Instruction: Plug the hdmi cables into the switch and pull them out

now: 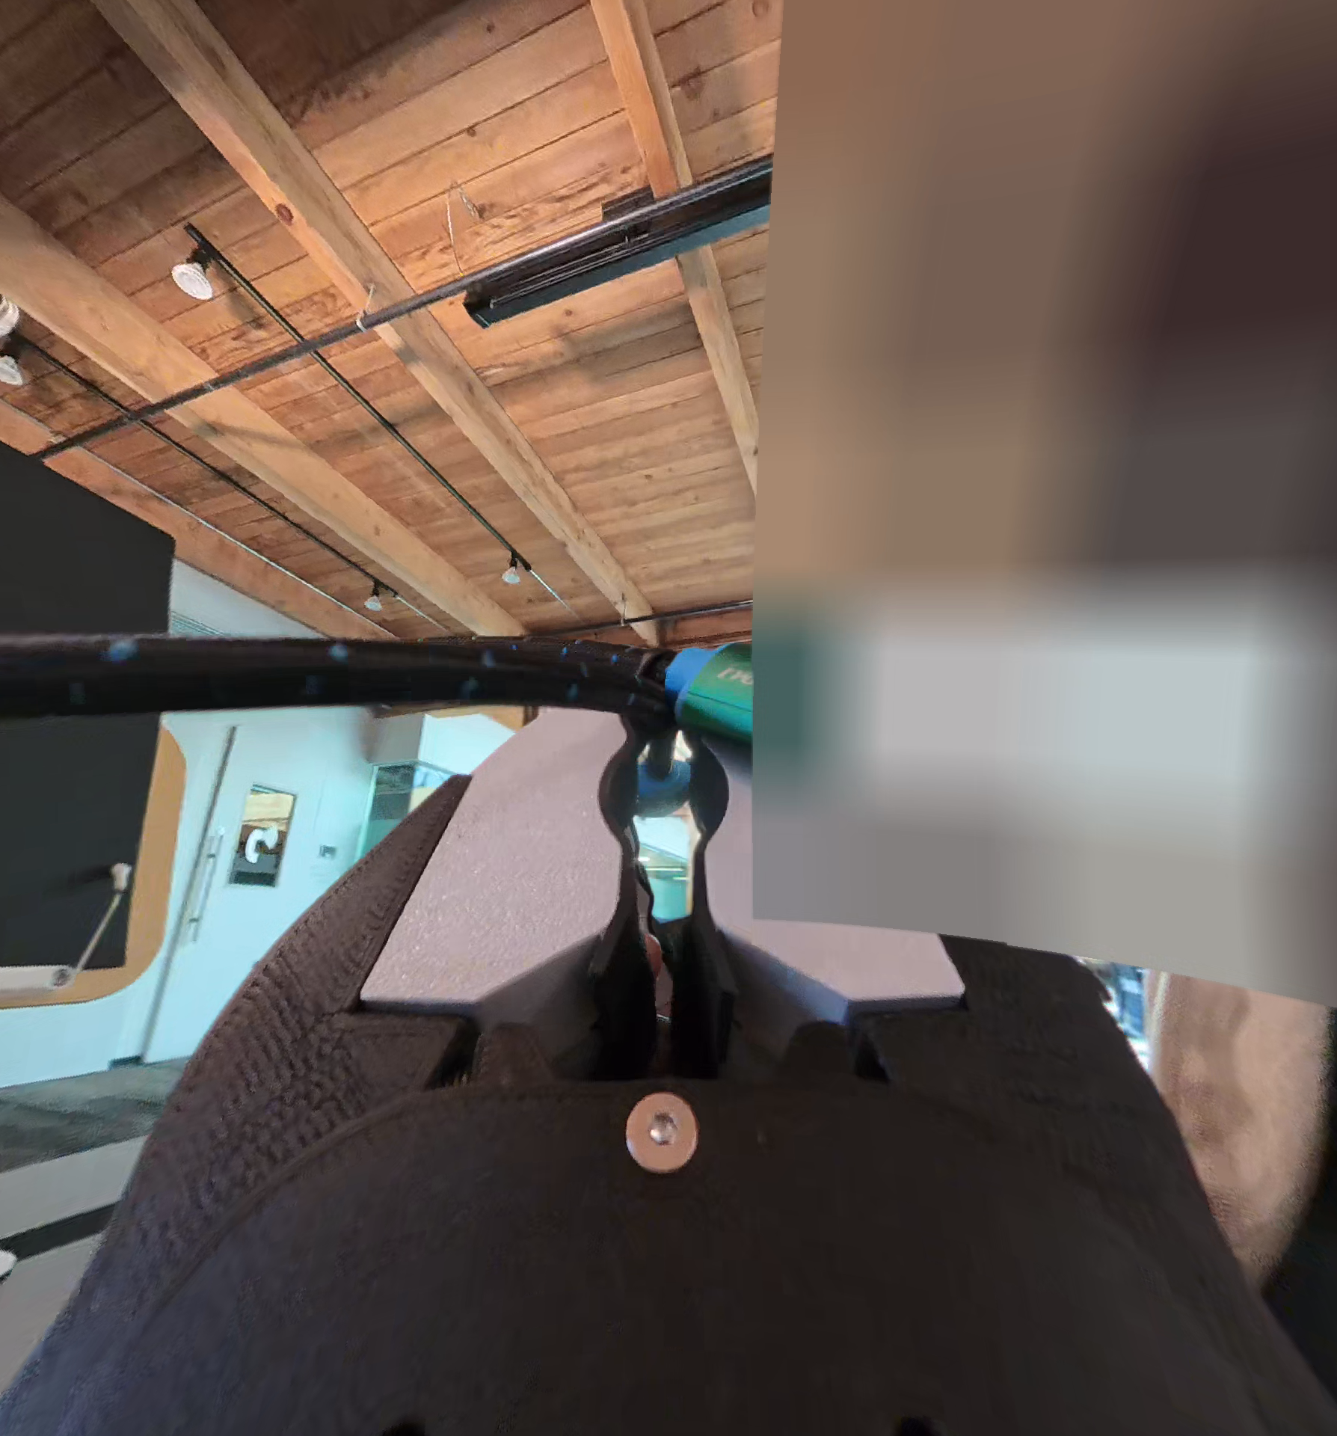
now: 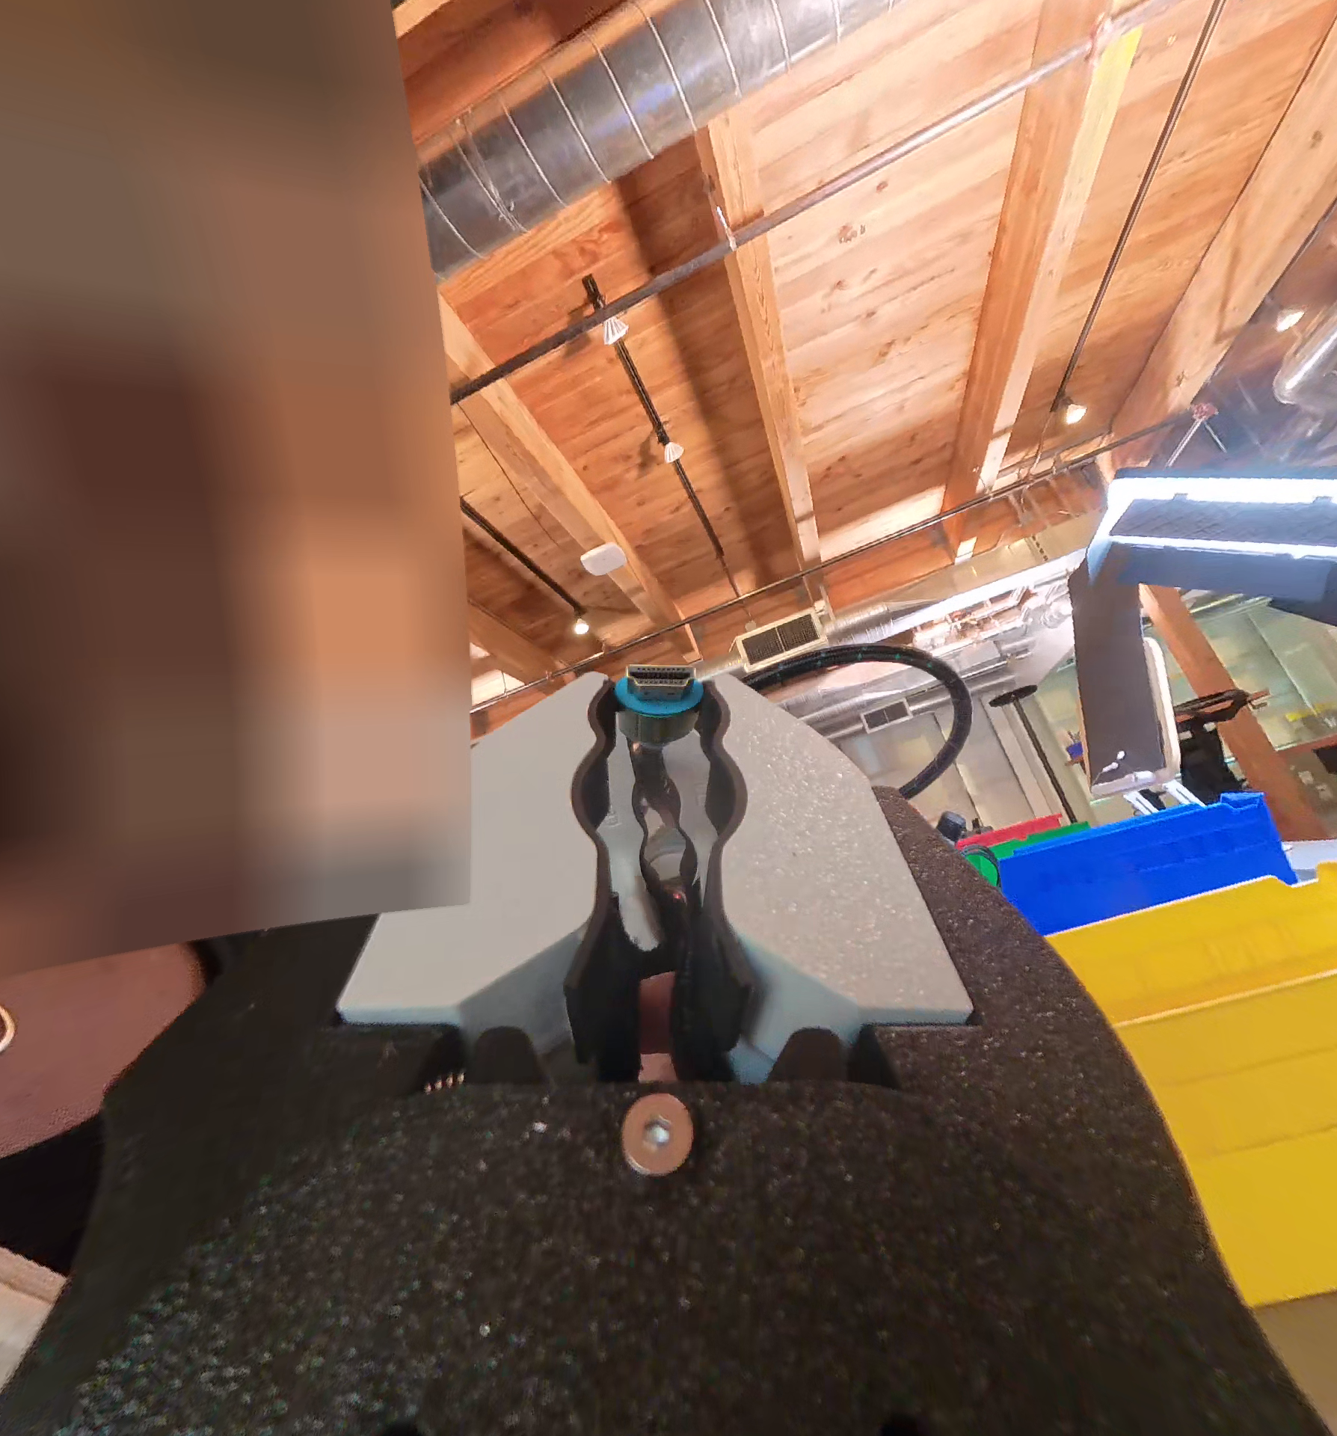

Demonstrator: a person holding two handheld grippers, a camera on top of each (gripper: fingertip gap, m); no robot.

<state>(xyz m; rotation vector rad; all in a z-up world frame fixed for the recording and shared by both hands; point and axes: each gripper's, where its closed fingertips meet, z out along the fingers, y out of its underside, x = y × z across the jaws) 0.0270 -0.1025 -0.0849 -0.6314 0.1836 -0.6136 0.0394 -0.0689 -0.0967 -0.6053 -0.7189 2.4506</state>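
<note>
Both grippers point up toward the wooden ceiling; no switch shows in either view. In the left wrist view my left gripper (image 1: pixel 661 758) is shut on a black braided HDMI cable (image 1: pixel 277 672), and a blue collar (image 1: pixel 659 789) sits in the round hollow of the pads. The cable bends off to the left above the fingertips. A green plug with a blue collar (image 1: pixel 716 688) lies just above the tips, partly hidden by a blurred patch. In the right wrist view my right gripper (image 2: pixel 659 703) is shut on an HDMI plug (image 2: pixel 659 688) with a teal face, metal tip up. Its cable (image 2: pixel 949 703) loops off right.
A yellow bin (image 2: pixel 1232 1049) and a blue bin (image 2: pixel 1139 862) stand at the right of the right wrist view, with a lit lamp panel (image 2: pixel 1232 528) above them. A person's arm (image 1: pixel 1232 1127) is close at the right of the left wrist view. About 4 centimeters separates my left fingertips from my right.
</note>
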